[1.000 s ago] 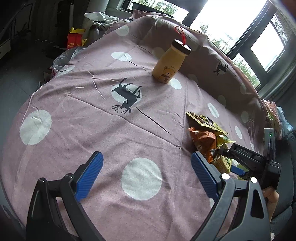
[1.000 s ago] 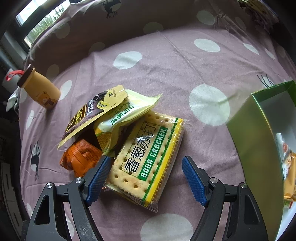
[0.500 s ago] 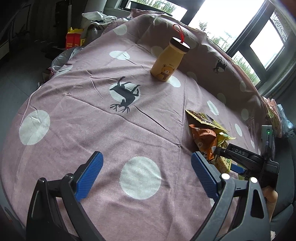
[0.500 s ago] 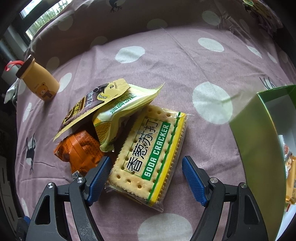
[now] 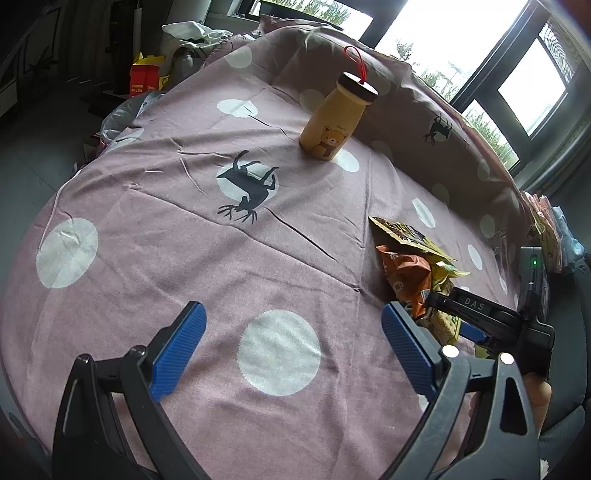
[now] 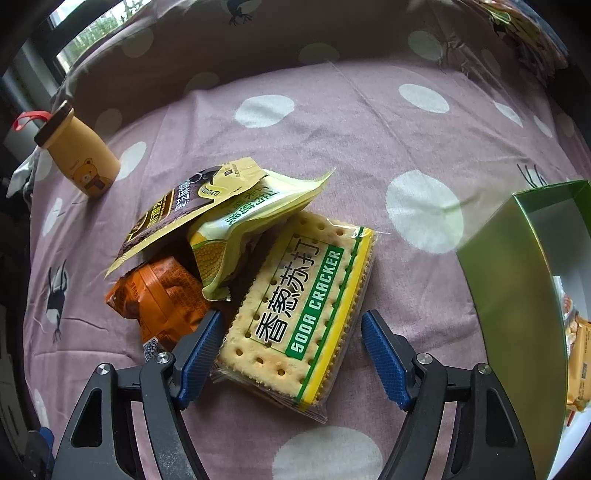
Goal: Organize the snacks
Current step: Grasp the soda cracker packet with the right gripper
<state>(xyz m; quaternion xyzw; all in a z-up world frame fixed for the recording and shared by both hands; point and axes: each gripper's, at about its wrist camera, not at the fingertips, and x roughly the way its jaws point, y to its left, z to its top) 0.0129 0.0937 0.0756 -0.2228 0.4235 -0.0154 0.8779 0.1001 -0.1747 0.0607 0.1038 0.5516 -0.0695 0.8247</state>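
Note:
A soda cracker pack (image 6: 303,306) lies on the spotted mauve cloth (image 6: 369,147), its far end tucked under a yellow corn snack bag (image 6: 251,229). A dark brown and yellow pouch (image 6: 173,214) tops that bag, and an orange pack (image 6: 162,299) lies to their left. My right gripper (image 6: 291,321) straddles the near end of the cracker pack. Its jaws are closing, the left pad at the pack's edge, the right pad still apart. My left gripper (image 5: 291,308) hangs open over bare cloth with nothing between its fingers. From the left wrist, the snack pile (image 5: 406,266) sits at the right.
An open green box (image 6: 517,280) with white inside stands at the right and holds an orange packet (image 6: 580,354). A yellow bear bottle (image 6: 81,158) with a dark cap and red loop stands at the far left. More packets (image 6: 524,33) lie at the far right edge.
The right gripper's jaws have narrowed around the cracker pack, and the pack looks a little nearer in its view. The left gripper has stayed put.

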